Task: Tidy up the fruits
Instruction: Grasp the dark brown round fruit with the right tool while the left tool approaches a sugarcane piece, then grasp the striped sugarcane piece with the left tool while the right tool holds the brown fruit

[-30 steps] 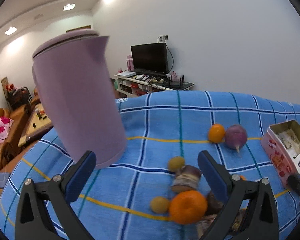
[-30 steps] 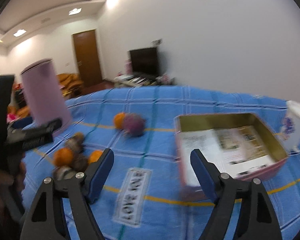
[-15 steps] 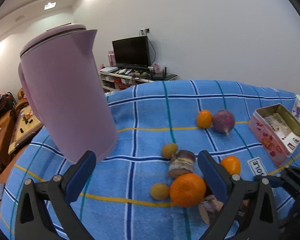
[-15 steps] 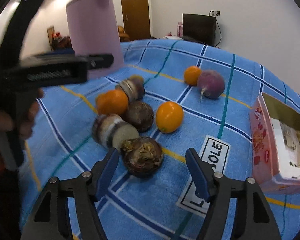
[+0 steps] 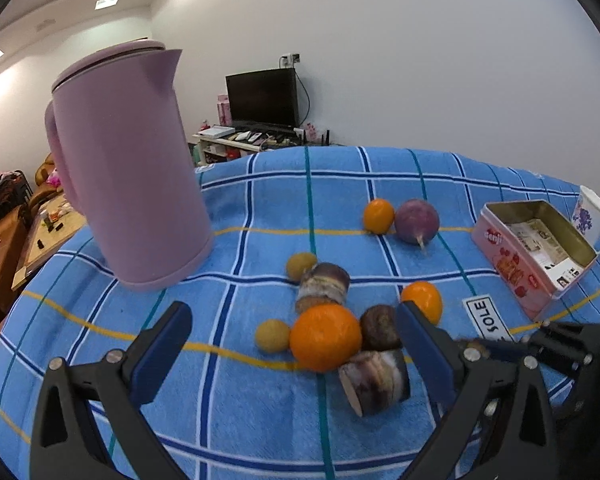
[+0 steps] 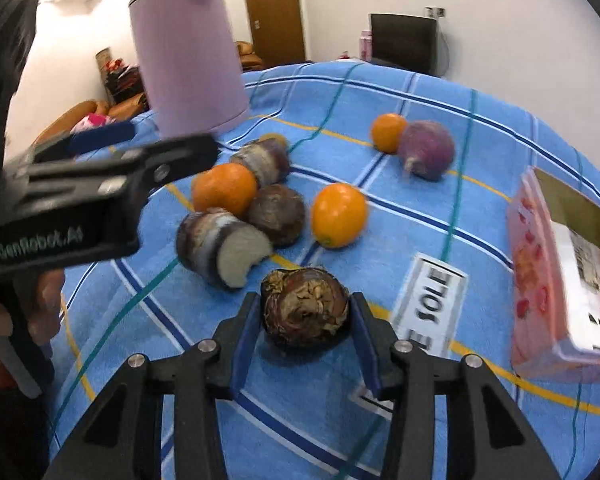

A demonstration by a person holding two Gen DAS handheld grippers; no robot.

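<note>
Blue checked cloth point(image 5: 260, 208) covers the surface, with a lilac kettle point(image 5: 128, 168) near its far left corner. Right gripper point(image 6: 305, 322) has just been closing — its pads sit against both sides of a brown flaky bulb point(image 6: 305, 312) near the front edge. Left gripper point(image 5: 292, 352) is wide open and holds nothing, above the big orange point(image 5: 325, 338).

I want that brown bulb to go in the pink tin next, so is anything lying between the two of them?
Nothing visible. The right gripper has just been closing around the brown bulb; only bare cloth and the cloth's label lie between it and the pink tin.
</note>
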